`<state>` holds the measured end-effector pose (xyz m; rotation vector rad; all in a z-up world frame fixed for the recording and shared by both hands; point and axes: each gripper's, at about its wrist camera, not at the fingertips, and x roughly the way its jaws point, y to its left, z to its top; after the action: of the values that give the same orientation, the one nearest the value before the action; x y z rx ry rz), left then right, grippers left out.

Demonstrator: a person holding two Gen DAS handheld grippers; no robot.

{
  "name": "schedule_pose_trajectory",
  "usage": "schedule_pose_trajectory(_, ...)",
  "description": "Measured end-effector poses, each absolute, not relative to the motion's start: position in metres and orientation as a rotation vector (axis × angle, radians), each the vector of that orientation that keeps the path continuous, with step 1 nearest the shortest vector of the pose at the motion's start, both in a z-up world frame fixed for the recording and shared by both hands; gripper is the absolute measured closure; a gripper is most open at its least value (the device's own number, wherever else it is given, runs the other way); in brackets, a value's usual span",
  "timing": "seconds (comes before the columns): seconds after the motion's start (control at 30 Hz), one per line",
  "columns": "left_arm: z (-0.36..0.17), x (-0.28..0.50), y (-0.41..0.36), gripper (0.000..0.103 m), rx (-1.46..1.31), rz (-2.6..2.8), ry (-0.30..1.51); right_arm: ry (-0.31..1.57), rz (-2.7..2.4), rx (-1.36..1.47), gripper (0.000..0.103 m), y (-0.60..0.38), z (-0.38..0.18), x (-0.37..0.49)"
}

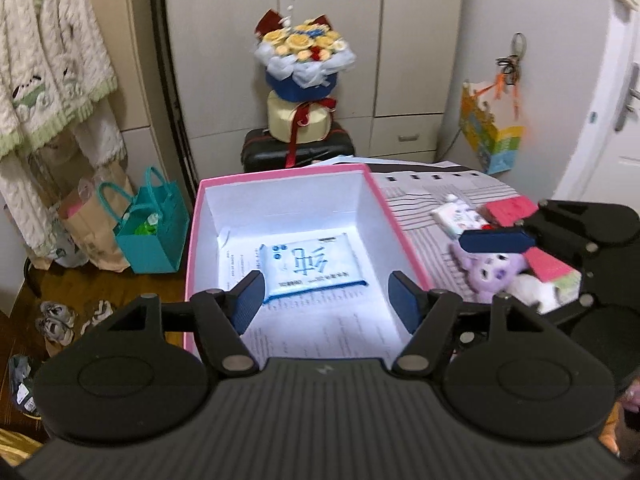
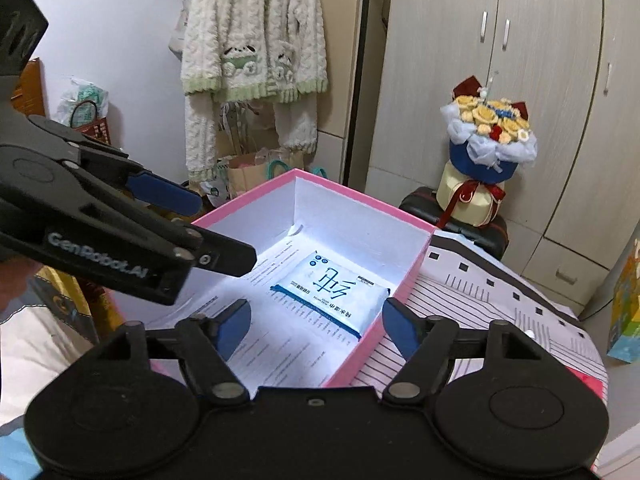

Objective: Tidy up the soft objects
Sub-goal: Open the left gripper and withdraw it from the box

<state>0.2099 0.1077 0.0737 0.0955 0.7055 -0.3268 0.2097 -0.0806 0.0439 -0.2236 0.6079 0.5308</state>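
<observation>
Left tongs (image 1: 326, 294) hover over the near end of the pink cardboard box with white interior (image 1: 280, 178), blue pads apart, nothing between them. Right tongs (image 2: 316, 326) sit over the box's near right corner, also spread wide and empty; in the left wrist view the right tongs (image 1: 516, 250) appear at the right edge above the soft items on the surface, one blue pad visible. In the right wrist view the left tongs (image 2: 188, 216) come in from the left over the box rim (image 2: 360, 192). Inside the box, a flat white tissue pack with blue print (image 1: 314, 266) lies on printed paper sheets (image 1: 332, 320) lining the floor; same pack (image 2: 332, 294) lies near the right wall in the right wrist view. Right of the box, on the striped cloth-covered surface (image 1: 416, 200): a purple plush toy (image 1: 490, 270), a small white tissue pack with coloured print (image 1: 458, 214), a pink sponge block (image 1: 510, 208), and a pink-and-green sponge block (image 1: 554, 274) touching a white plush item (image 1: 528, 290). These sit clustered together, outside the box. Behind the box, a yellow-flower bouquet in blue wrap (image 1: 304, 60) stands on a black suitcase (image 1: 298, 148). A teal tote bag (image 1: 154, 232) stands on the floor left of the box.
</observation>
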Motion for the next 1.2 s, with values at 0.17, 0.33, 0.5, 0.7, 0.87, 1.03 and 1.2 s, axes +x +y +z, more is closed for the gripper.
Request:
schedule_pose_trajectory(0.17,0.084,0.177,0.101,0.034,0.109,-0.371,0.691,0.603,0.583,-0.197,0.023,-0.103,0.053,0.182)
schedule_pose_trajectory(0.33,0.088,0.146,0.090,0.024,0.125,-0.417,0.690,0.610,0.626,-0.176,0.023,-0.136,0.057,0.153)
schedule_pose_trajectory(0.5,0.085,0.120,0.071,0.021,0.155,-0.463,0.721,0.611,0.598,-0.168,0.022,-0.175,0.055,0.130)
schedule_pose_trajectory(0.7,0.075,0.093,0.037,0.017,0.232,-0.507,0.705,0.595,0.537,-0.176,0.021,-0.220,0.045,0.101)
schedule_pose_trajectory(0.87,0.069,0.085,0.008,0.017,0.245,-0.583,0.717,0.585,0.481,-0.145,0.021,-0.254,0.035,0.088)
schedule_pose_trajectory(1.03,0.061,0.095,-0.016,0.017,0.216,-0.644,0.748,0.572,0.444,-0.101,0.021,-0.281,0.024,0.089)
schedule_pose_trajectory(1.2,0.052,0.118,-0.034,0.019,0.155,-0.674,0.768,0.568,0.405,-0.070,0.021,-0.303,0.012,0.104)
